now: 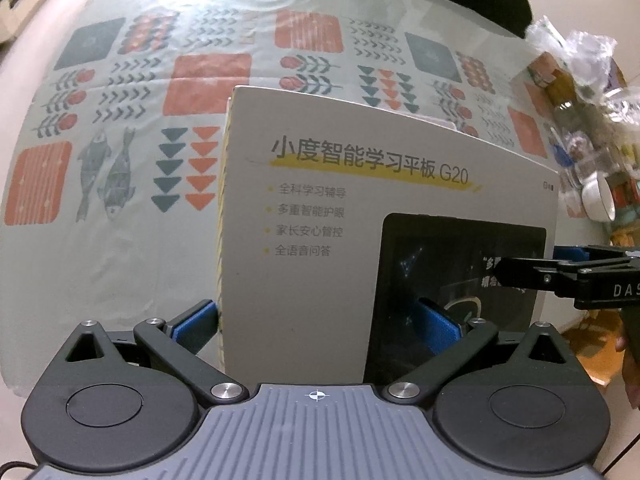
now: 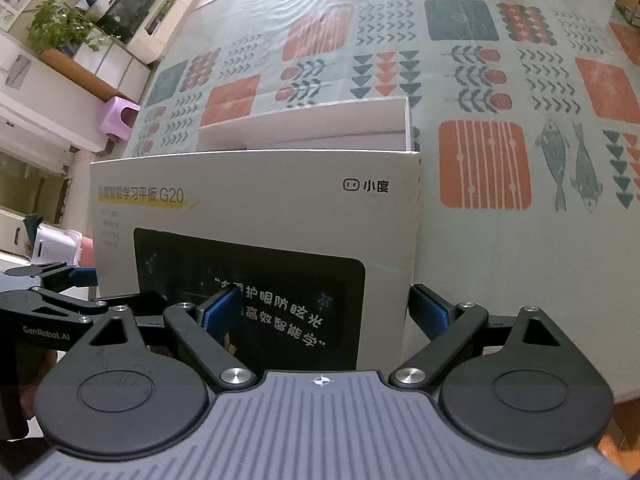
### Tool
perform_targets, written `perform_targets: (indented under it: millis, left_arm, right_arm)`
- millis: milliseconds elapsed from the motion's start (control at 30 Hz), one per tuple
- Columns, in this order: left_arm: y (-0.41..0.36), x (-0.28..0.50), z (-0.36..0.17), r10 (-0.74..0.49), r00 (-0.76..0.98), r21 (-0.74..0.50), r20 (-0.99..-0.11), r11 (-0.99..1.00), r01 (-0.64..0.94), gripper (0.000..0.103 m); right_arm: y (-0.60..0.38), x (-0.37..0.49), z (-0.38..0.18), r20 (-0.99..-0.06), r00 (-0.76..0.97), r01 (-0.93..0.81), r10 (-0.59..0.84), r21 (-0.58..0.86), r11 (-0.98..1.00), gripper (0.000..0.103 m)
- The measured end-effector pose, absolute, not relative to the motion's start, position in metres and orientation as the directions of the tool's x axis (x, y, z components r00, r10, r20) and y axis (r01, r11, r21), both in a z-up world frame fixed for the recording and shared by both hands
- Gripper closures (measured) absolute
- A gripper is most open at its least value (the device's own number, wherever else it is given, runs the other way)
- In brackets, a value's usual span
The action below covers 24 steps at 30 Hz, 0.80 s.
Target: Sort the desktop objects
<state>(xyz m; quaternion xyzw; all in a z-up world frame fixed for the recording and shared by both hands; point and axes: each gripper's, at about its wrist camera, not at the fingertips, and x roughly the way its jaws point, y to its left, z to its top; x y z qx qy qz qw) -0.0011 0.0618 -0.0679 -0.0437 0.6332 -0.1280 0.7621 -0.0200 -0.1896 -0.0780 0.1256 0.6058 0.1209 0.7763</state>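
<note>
Between the two grippers, a grey tablet box lid [image 1: 360, 216], printed with Chinese text, "G20" and a dark tablet picture, is tilted up above the table.

In the left wrist view, the left gripper [image 1: 326, 316] straddles the lid's near left corner. One blue pad [image 1: 196, 318] is outside the left edge, touching or just beside it. The other pad [image 1: 438, 322] lies over the printed tablet picture. The fingers are spread wide across the lid; whether they actually press it I cannot tell.

In the right wrist view, the right gripper [image 2: 328, 312] straddles the lid's near right corner. Its left pad [image 2: 220, 310] is over the dark picture, and its right pad [image 2: 432, 312] is just outside the right edge. Its fingers are likewise spread wide, and a firm grip cannot be confirmed.

Just beyond the lid's far edge, the white box tray [image 2: 320, 132] lies open on the table.

The patterned tablecloth [image 2: 484, 164], with orange blocks, triangles and fish, covers the table under a clear sheet.

At the far right in the left wrist view are a white cup [image 1: 598, 200] on its side and crumpled clear plastic bags [image 1: 576, 52].

Off the table's left edge in the right wrist view are a purple stool [image 2: 120, 118] and a potted plant [image 2: 60, 28].
</note>
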Motion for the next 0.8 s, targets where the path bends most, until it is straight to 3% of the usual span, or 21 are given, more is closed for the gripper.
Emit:
perform_targets:
  millis: [800]
  left_arm:
    - [0.063,0.066,-0.079,-0.237,0.153,-0.239,-0.959,0.971,0.006,0.000]
  right_arm:
    - [-0.189,0.065,-0.092,-0.910,0.202,-0.108,0.363,0.348,0.931,0.000]
